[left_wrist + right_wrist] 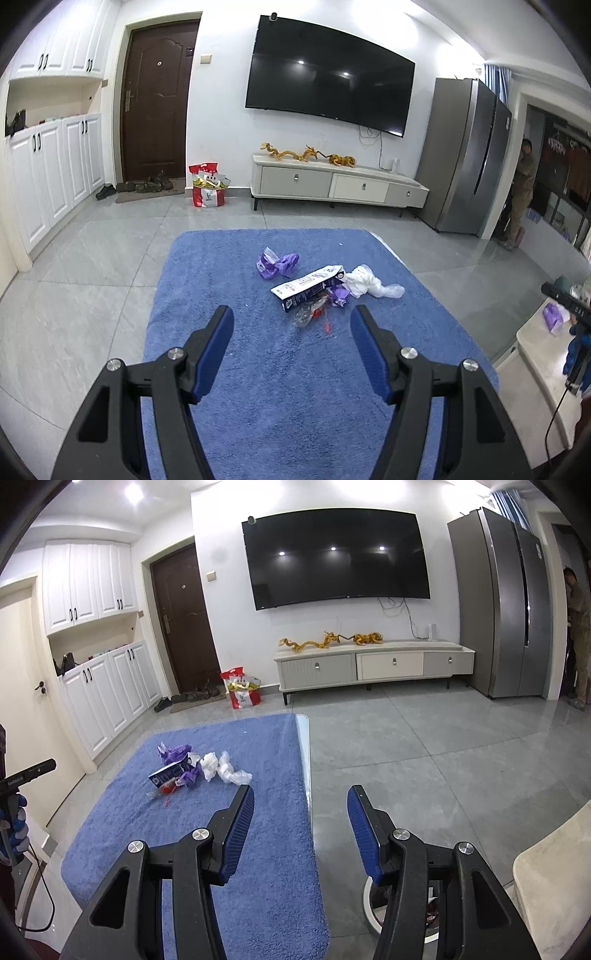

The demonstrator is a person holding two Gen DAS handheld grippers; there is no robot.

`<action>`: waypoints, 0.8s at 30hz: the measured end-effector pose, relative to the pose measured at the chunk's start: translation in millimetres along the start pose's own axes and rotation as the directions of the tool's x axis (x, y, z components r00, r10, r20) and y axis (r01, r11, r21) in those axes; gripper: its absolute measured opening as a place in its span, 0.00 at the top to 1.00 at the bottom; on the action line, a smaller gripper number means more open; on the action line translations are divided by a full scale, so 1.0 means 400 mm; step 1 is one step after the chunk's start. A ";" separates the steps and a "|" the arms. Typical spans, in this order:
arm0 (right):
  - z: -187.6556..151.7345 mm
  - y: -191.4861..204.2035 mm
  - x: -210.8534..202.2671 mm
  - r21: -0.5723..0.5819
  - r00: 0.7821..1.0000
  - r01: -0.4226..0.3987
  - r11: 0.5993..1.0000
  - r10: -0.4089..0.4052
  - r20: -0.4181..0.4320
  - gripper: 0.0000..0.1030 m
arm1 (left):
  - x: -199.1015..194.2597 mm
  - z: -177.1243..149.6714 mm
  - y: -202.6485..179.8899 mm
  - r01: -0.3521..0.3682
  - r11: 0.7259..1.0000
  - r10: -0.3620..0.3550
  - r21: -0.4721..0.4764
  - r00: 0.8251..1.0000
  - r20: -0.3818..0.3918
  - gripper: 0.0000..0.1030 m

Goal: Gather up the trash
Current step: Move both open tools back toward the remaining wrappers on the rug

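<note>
A small heap of trash lies mid-table on a blue towel (229,369): a purple wrapper (277,264), a flattened white and dark carton (308,285), crumpled white tissue (369,282) and a clear wrapper with red bits (309,314). My left gripper (292,313) is open and empty, just short of the clear wrapper. In the right wrist view the same heap, with the carton (170,775) and tissue (225,770), lies ahead to the left. My right gripper (301,793) hangs open and empty over the towel's right edge (295,812).
A round white bin (371,919) stands on the grey floor below my right gripper. A pale cushion (554,893) is at lower right. Beyond are a TV stand (332,184), a fridge (469,158), a red-white bag (207,190) and a person (522,184) in the doorway.
</note>
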State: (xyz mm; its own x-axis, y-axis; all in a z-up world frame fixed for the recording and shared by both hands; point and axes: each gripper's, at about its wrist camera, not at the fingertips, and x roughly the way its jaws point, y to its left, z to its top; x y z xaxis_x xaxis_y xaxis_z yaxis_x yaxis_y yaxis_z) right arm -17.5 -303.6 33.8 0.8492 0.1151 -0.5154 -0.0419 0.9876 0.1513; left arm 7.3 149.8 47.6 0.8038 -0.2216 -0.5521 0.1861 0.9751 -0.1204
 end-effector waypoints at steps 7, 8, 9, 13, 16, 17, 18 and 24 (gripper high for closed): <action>0.014 0.024 0.013 -0.016 1.000 -0.013 1.000 0.013 -0.010 0.48 | 0.036 0.008 -0.005 -0.016 0.996 0.018 0.083 0.999 -0.026 0.28; 0.016 0.027 0.017 -0.019 1.000 -0.016 1.000 0.015 -0.012 0.47 | 0.049 0.009 -0.002 -0.012 0.996 0.015 0.093 0.999 -0.035 0.28; 0.020 0.031 0.024 -0.023 1.000 -0.018 1.000 0.018 -0.015 0.46 | 0.066 0.009 0.001 0.002 0.995 0.003 0.102 0.999 -0.050 0.28; 0.031 0.050 0.073 -0.032 0.998 -0.037 0.999 0.036 -0.041 0.45 | 0.153 0.015 0.005 0.048 0.987 -0.033 0.152 0.994 -0.104 0.28; 0.040 0.075 0.122 -0.040 0.996 -0.054 0.998 0.051 -0.069 0.45 | 0.238 0.028 -0.004 0.099 0.976 -0.070 0.193 0.986 -0.153 0.28; 0.045 0.086 0.143 -0.047 0.995 -0.061 0.997 0.057 -0.080 0.45 | 0.269 0.035 -0.009 0.122 0.971 -0.087 0.205 0.981 -0.171 0.28; 0.050 0.100 0.167 -0.055 0.993 -0.071 0.996 0.065 -0.094 0.45 | 0.297 0.041 -0.016 0.137 0.967 -0.097 0.216 0.978 -0.186 0.28; 0.068 0.180 0.310 -0.092 0.977 -0.129 0.987 0.111 -0.180 0.45 | 0.512 0.073 -0.047 0.170 0.952 -0.098 0.253 0.957 -0.274 0.28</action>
State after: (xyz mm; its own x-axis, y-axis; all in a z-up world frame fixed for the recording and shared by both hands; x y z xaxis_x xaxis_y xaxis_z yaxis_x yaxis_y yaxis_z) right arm 99.1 -221.0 3.7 0.7303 0.2413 -0.6390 -0.1997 0.9701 0.1382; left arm 185.0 85.9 -39.2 0.5960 -0.3058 -0.7425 0.4568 0.8896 0.0004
